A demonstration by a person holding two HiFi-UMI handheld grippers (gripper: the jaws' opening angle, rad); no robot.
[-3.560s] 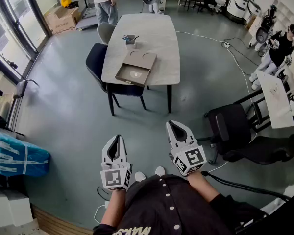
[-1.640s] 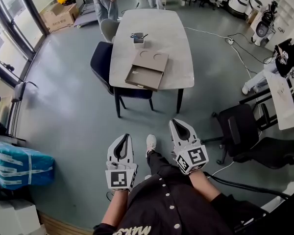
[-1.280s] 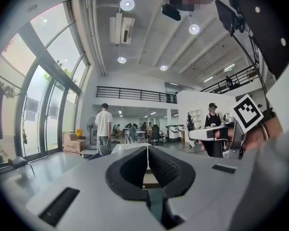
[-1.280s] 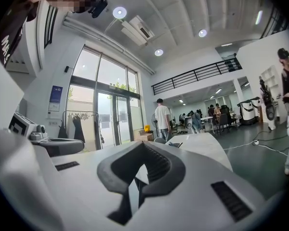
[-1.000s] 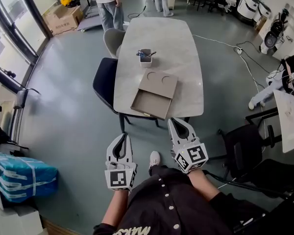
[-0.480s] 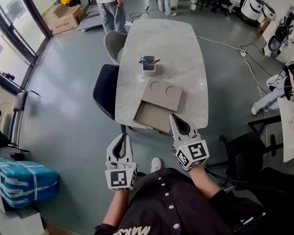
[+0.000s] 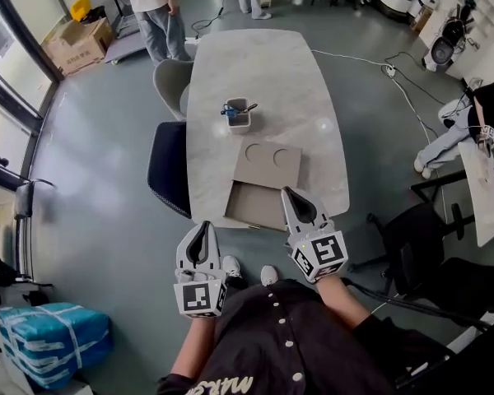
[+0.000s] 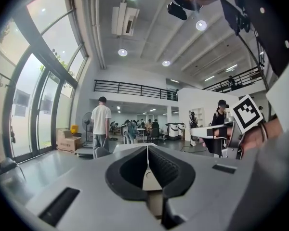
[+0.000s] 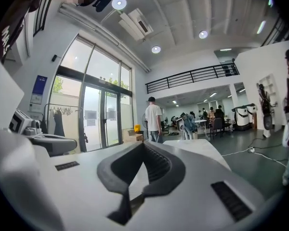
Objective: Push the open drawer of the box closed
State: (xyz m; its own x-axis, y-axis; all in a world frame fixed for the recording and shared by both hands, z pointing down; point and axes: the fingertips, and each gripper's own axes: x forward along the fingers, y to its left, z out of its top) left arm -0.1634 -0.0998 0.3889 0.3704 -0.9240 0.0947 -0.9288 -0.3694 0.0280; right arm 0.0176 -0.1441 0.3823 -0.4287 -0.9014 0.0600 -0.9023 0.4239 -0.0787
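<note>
Person in black button-front shirt (image 7: 263,348), 1 row of small white buttons (image 7: 283,328), pale lettering (image 7: 226,385) across it, white shoes (image 7: 268,275); left gripper (image 7: 201,229) and right gripper (image 7: 290,194) each a pale grey shell, black ribbed fingers (image 8: 163,166), 1 white cube (image 7: 319,253) printed with black square markers.

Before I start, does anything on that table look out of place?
Only the box: its drawer is pulled out toward the near edge of the table. The small cup stands upright; nothing looks spilled.

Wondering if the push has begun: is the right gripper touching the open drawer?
Cannot tell. In the head view the right gripper overlaps the drawer; height gap unreadable.
</note>
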